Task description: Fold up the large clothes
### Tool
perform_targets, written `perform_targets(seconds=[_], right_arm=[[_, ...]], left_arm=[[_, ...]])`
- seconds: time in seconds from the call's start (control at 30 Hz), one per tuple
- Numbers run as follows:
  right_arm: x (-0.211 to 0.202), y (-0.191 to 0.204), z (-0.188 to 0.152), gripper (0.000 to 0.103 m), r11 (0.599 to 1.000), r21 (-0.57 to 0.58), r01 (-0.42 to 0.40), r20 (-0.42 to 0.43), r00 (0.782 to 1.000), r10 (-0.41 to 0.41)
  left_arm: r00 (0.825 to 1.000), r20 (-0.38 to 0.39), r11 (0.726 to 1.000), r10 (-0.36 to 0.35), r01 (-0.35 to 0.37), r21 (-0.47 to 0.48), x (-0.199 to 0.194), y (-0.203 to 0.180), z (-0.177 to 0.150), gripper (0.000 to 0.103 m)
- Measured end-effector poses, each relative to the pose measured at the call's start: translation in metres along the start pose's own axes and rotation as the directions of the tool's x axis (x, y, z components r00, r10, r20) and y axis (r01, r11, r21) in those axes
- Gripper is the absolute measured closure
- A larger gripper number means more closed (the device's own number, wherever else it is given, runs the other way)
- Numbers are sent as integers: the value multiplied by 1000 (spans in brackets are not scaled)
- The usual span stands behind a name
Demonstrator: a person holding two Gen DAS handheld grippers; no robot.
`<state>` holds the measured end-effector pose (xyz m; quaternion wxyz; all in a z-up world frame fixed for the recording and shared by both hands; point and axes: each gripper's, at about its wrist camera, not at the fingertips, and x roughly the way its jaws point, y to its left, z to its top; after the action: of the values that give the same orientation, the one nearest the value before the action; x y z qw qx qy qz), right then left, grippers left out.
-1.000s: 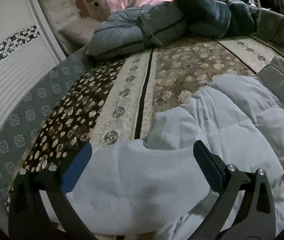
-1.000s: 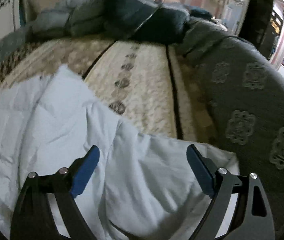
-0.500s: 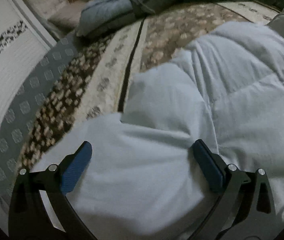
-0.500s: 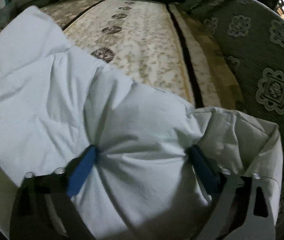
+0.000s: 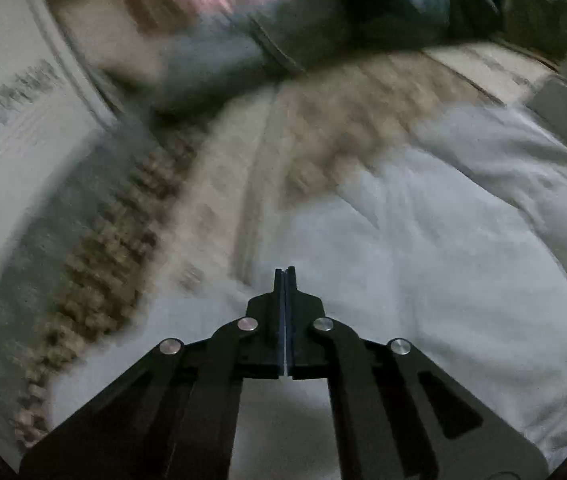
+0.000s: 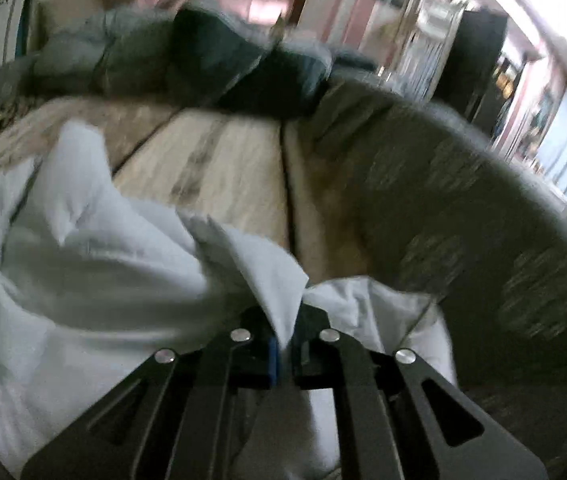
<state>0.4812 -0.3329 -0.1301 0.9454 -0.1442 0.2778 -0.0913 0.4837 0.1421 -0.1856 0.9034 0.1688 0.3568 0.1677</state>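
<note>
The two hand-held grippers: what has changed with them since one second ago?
Both were open over the white padded garment. Now the right hand-held gripper is shut on a pinched fold, and the left hand-held gripper is shut too, though no cloth shows between its fingers. The garment remains on the patterned bedspread.

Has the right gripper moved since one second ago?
Yes. The right gripper closed on the white jacket and rose; the bed looks farther.
</note>
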Motion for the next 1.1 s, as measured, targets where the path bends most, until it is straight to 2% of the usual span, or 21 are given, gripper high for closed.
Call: perform_targets(seconds=[0.03, 0.1, 0.17, 0.23, 0.27, 0.3, 0.33, 0.4, 0.43, 0.57, 0.6, 0.63, 0.77, 0.93, 1.0, 1.1], right_arm=[[-5, -2, 5, 99, 1000, -6, 16, 18, 1000, -16], [-6, -4, 12, 98, 999, -17, 50, 23, 999, -49], [7, 1, 9, 92, 998, -27, 52, -54, 997, -53], [28, 8, 0, 74, 998, -61, 36, -149, 988, -45], [31, 9, -3, 51, 996, -77, 40, -177, 983, -53], [25, 5, -5, 44, 998, -65, 23, -183, 983, -34], [16, 3, -4, 43, 998, -50, 26, -166, 986, -34], [-7, -8, -2, 32, 999, -17, 40, -115, 993, -41], [-24, -17, 0, 30, 999, 10, 35, -88, 996, -34], [-96, -41, -3, 23, 996, 80, -34, -15, 999, 35], [-116, -44, -7, 17, 995, 86, -60, 2, 998, 60], [-131, -44, -11, 15, 994, 80, -80, 14, 997, 79], [-191, -40, -36, 15, 991, 47, -127, 49, 991, 125], [-241, -35, -80, 12, 970, 121, -210, 29, 978, 208], [-256, -31, -102, 12, 956, 173, -239, 13, 971, 240], [-265, -20, -133, 12, 934, 233, -272, -22, 958, 284]], left_arm=[[999, 28, 999, 27, -26, -35, -5, 11, 9, 103], [999, 23, 992, 36, -33, -119, -6, 38, 24, 103], [999, 15, 992, 43, -41, -118, -4, 48, 29, 103], [1000, 10, 996, 28, -27, -85, -10, 45, 23, 103], [1000, 12, 997, 15, -14, -75, -13, 43, 21, 103], [1000, 21, 997, -2, 3, -79, -22, 43, 18, 99], [999, 25, 996, -23, 25, -85, -30, 44, 15, 89], [998, 57, 996, -41, 45, -73, -48, 47, 10, 35], [996, 82, 997, -38, 43, -62, -61, 47, 5, 29], [986, 152, 997, -71, 68, 24, -126, 41, -18, 23], [982, 177, 997, -65, 56, 53, -145, 38, -27, 21], [977, 201, 996, -65, 52, 71, -163, 37, -35, 20], [960, 261, 993, -100, 80, 89, -224, 37, -64, 13], [962, 248, 993, -113, 118, -8, -278, 54, -101, 10], [967, 239, 994, -86, 100, -46, -291, 58, -119, 7], [978, 198, 996, -67, 78, -50, -303, 54, -150, 5]])
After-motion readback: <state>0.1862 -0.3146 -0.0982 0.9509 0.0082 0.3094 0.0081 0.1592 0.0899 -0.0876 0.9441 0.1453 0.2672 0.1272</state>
